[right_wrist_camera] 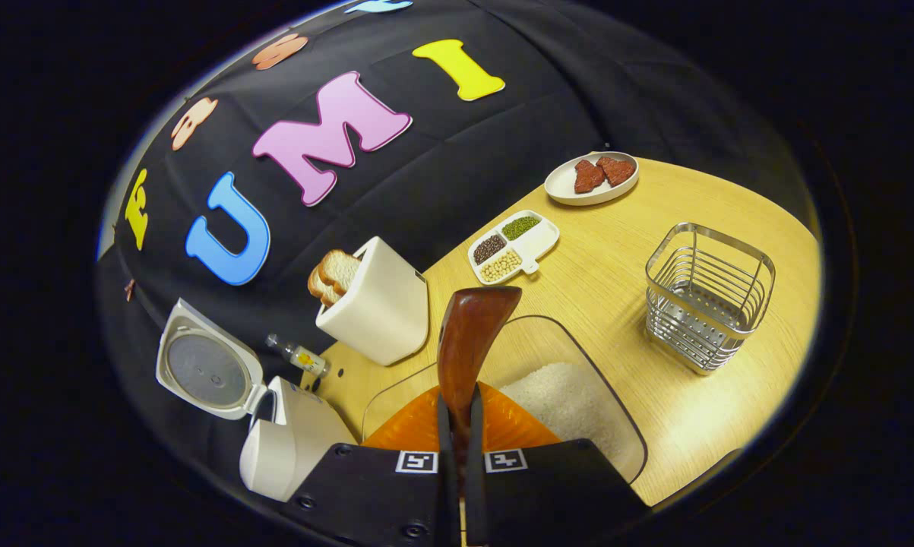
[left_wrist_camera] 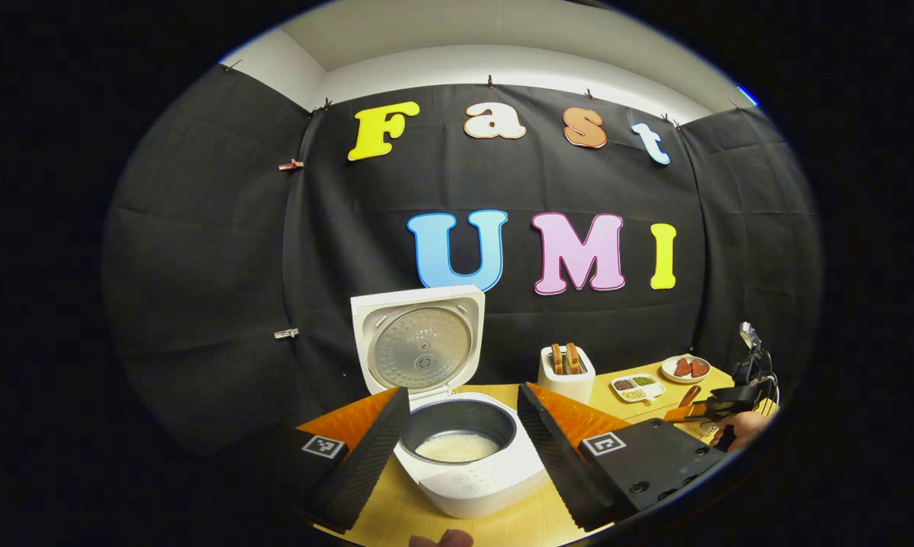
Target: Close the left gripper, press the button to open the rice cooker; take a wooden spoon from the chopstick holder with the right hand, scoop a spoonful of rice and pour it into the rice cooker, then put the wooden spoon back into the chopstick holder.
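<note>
The white rice cooker [left_wrist_camera: 472, 479] stands open, its lid [left_wrist_camera: 419, 342] upright and white rice in the pot [left_wrist_camera: 457, 447]. My left gripper [left_wrist_camera: 460, 448] is open, with one finger on each side of the cooker and nothing between them. My right gripper [right_wrist_camera: 457, 414] is shut on the handle of the brown wooden spoon [right_wrist_camera: 472, 327], whose bowl points forward over the clear rice container [right_wrist_camera: 570, 395]. The wire chopstick holder [right_wrist_camera: 707, 296] stands to the right with nothing in it. The right gripper [left_wrist_camera: 738, 395] with the spoon [left_wrist_camera: 688, 399] also shows far right in the left gripper view.
A white toaster [right_wrist_camera: 377, 304] with bread slices stands behind the rice container. A divided dish of beans [right_wrist_camera: 513, 245] and a plate with red pieces [right_wrist_camera: 592, 178] sit farther back on the wooden table [right_wrist_camera: 730, 197]. A small bottle [right_wrist_camera: 301, 355] lies beside the rice cooker [right_wrist_camera: 282, 441].
</note>
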The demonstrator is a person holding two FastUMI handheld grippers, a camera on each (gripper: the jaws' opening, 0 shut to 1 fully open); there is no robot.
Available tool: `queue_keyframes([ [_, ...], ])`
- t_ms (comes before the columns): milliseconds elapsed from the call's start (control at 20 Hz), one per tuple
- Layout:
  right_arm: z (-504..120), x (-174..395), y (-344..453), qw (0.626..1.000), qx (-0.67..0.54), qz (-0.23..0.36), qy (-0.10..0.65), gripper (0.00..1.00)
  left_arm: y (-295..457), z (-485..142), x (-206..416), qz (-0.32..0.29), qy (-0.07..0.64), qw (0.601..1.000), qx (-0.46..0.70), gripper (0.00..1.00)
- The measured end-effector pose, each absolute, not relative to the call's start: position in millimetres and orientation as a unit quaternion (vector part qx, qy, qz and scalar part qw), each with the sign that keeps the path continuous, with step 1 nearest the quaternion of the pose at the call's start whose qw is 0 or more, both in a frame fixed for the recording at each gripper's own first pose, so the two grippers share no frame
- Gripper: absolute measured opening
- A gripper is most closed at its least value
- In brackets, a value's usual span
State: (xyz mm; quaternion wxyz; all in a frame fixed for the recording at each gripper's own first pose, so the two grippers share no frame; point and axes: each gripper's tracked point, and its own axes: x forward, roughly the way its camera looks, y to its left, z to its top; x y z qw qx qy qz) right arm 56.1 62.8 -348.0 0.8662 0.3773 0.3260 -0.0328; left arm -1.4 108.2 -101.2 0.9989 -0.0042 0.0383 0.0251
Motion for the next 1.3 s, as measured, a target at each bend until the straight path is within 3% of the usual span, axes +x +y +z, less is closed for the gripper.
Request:
queue_keyframes([
  [700,-282.5,58.5,17.3,0.792,0.55,-0.056,0.26,0.08,117.2,-95.2,-17.6,0.028,0.034,0.999,-0.012,0.98],
  [950,-228.7,59.4,42.7,0.765,0.593,-0.023,0.25,0.08,118.3,-98.3,-22.5,0.025,0.034,0.999,-0.03,0.98],
  [1300,-163.8,76.8,126.5,0.768,0.584,0.038,0.262,0.07,133.4,-103.6,-28.3,0.039,0.035,0.998,-0.039,0.98],
])
